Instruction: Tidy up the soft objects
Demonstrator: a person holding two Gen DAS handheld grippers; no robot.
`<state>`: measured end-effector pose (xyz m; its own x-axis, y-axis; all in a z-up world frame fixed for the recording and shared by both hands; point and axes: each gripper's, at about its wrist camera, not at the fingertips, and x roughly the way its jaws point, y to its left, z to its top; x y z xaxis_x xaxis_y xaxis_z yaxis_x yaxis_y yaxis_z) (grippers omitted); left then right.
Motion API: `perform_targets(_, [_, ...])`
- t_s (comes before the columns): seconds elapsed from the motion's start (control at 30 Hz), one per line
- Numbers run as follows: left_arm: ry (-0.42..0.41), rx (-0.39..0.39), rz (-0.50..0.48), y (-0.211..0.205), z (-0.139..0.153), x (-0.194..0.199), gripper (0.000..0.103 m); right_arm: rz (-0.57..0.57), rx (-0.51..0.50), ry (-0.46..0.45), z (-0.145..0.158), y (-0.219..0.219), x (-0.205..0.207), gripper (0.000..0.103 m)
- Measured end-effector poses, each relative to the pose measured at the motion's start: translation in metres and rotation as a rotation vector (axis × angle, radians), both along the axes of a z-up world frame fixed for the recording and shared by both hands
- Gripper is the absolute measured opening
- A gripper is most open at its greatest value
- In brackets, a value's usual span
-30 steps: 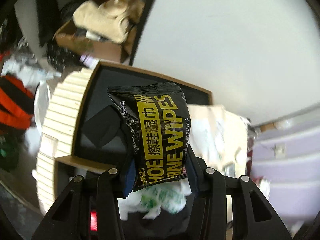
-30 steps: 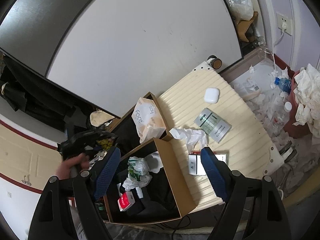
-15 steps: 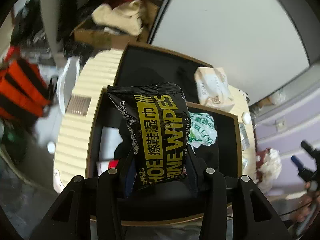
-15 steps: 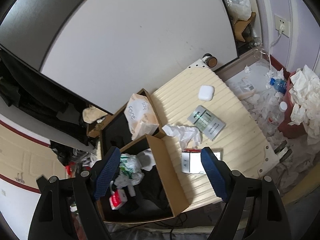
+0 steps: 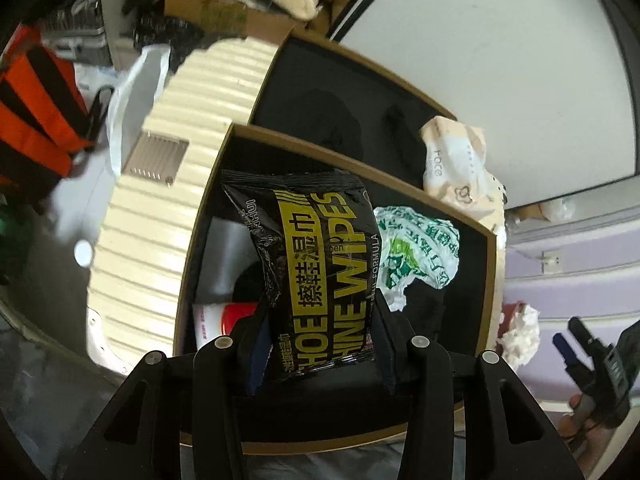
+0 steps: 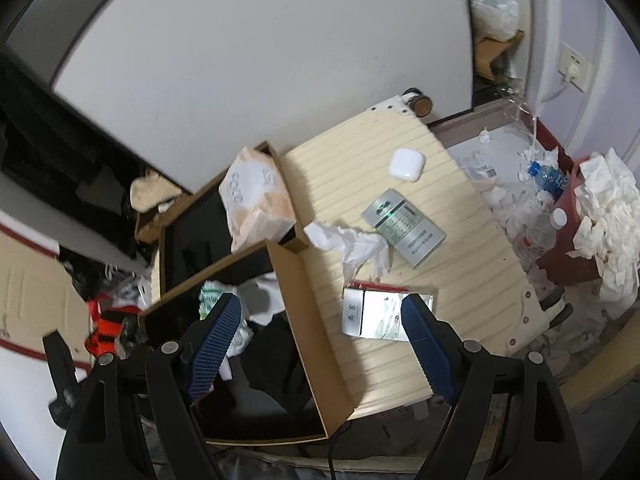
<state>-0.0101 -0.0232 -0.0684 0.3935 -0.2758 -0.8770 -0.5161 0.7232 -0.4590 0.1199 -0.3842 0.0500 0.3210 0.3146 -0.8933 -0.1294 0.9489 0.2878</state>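
Looking along the left tongs (image 5: 320,344), you can see them squeezed tight on the black wipes pack (image 5: 316,276), which sticks straight up between them. The pack hangs over the near brown box (image 5: 490,280), which looks open at the top. Inside the box lie a green and white plastic bag (image 5: 420,252), something dark and soft, and a red and white thing (image 5: 224,316). A peach tissue pack (image 5: 456,168) rests at the edge of the far box (image 5: 360,92). To do this step well, I think the pack should go down low into a free spot beside the plastic bag before the tongs let go, so it does not bounce out.

Looking along the right tongs (image 6: 320,344), they are wide apart and hold nothing. They hang above the cream ribbed tabletop (image 6: 460,280). A crumpled white tissue (image 6: 352,244) lies there, near a small white case (image 6: 406,164) and a grey card (image 6: 404,226). The tissue looks like a good soft thing to pick next
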Motion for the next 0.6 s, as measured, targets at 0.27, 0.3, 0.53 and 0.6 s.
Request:
perform_targets(0.27, [-0.005, -0.082, 0.017, 0.011, 0.004, -0.004, 0.044, 0.076, -0.068, 0.028, -0.013, 0.022, -0.008, 0.081])
perform_targets(0.3, [-0.010, -0.070, 0.008, 0.010, 0.006, -0.004, 0.045, 0.077, -0.069, 0.033, -0.015, 0.023, -0.008, 0.081])
perform_targets(0.53, [-0.002, 0.033, -0.018, 0.005, 0.013, 0.000, 0.062, 0.081, -0.062, 0.055, -0.018, 0.026, -0.010, 0.081])
perform_targets(0.6, [0.000, 0.090, -0.036, 0.002, 0.016, 0.001, 0.066, 0.085, -0.063, 0.061, -0.019, 0.027, -0.010, 0.081])
